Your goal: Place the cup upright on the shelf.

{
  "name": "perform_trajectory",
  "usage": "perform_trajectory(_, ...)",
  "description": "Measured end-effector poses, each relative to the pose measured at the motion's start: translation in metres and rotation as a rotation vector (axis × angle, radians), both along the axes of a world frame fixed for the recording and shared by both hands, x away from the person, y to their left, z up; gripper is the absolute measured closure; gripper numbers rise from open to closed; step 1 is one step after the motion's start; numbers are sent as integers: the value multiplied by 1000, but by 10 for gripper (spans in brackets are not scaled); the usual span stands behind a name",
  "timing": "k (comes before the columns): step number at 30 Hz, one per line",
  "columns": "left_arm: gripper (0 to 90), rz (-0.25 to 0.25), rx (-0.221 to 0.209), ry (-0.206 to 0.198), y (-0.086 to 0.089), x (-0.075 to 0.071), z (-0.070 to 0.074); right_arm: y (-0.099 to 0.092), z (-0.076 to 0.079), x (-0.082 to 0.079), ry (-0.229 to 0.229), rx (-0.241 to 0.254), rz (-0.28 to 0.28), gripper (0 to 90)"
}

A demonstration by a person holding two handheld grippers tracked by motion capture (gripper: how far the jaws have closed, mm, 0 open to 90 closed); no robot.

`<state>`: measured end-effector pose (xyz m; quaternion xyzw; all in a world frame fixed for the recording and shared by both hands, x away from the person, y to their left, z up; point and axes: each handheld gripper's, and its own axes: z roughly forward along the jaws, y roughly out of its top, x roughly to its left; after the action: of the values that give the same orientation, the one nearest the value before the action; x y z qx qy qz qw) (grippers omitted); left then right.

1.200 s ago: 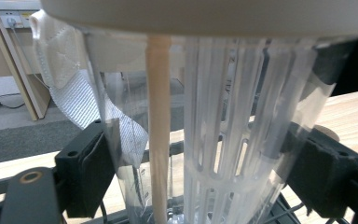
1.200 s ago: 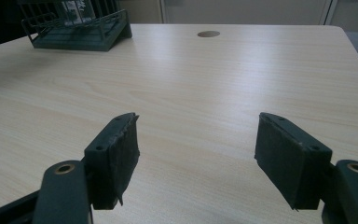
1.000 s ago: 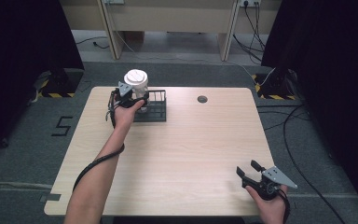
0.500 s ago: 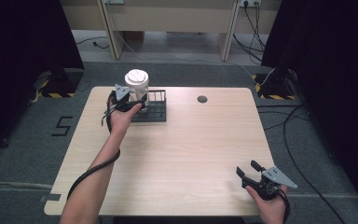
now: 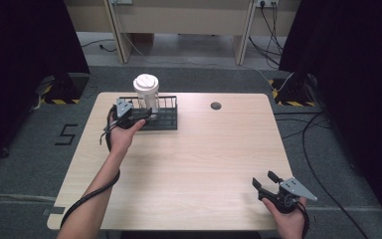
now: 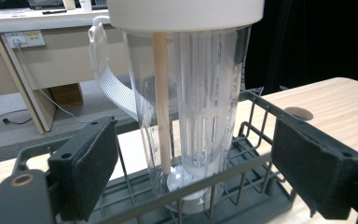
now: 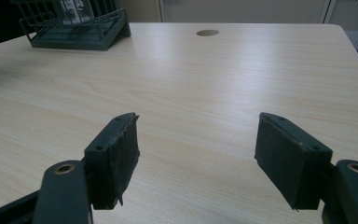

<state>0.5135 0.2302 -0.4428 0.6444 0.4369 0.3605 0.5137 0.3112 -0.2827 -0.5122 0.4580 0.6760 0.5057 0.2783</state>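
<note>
One wooden table [image 5: 189,164] takes up most of the high view, pale and bare across its middle, with a small round hole [image 5: 216,105] near its far edge. At the far left of the tabletop sits a dark wire rack [image 5: 165,117], its rails running around a low tray. Standing upright inside that rack is a clear tumbler [image 5: 146,94] with a white lid — in the left gripper view its see-through wall [image 6: 200,102] shows a ribbed inner tube, a pale wooden stick [image 6: 161,102] leaning inside, and a white strap [image 6: 114,88] hanging off its far side.

The left gripper [image 5: 140,117] is held at the near left corner of the rack, just beside the tumbler's base. Its jaws stand wide apart, one pad [image 6: 85,170] on each side of the tumbler as that gripper's own view looks at it, and neither pad touches the plastic; the rack's front rail crosses between them.

The right gripper [image 5: 263,181] sits well apart from all this, at the near right corner of the table, held in the person's hand. Its jaws are also spread — the right gripper view shows bare wood between the two pads [image 7: 116,158], with the rack [image 7: 77,28] far off at the upper left.
</note>
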Motion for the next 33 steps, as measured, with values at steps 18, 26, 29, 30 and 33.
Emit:
perform_trajectory(18,147,-44,1,-7,17,-48,-3,0,0,0,-2,1,-4,307)
perform_trajectory(26,148,-57,-14,-8,27,-73,-8,0,0,0,-3,0,-6,306)
perform_trajectory(29,148,-61,-16,-11,30,-82,-10,0,0,0,-1,1,-7,307)
perform_trajectory(30,148,-62,-16,-12,31,-85,-11,0,0,0,-2,1,-6,307)
perform_trajectory(33,148,-62,-15,-14,35,-93,-13,0,0,0,-1,-2,-7,307)
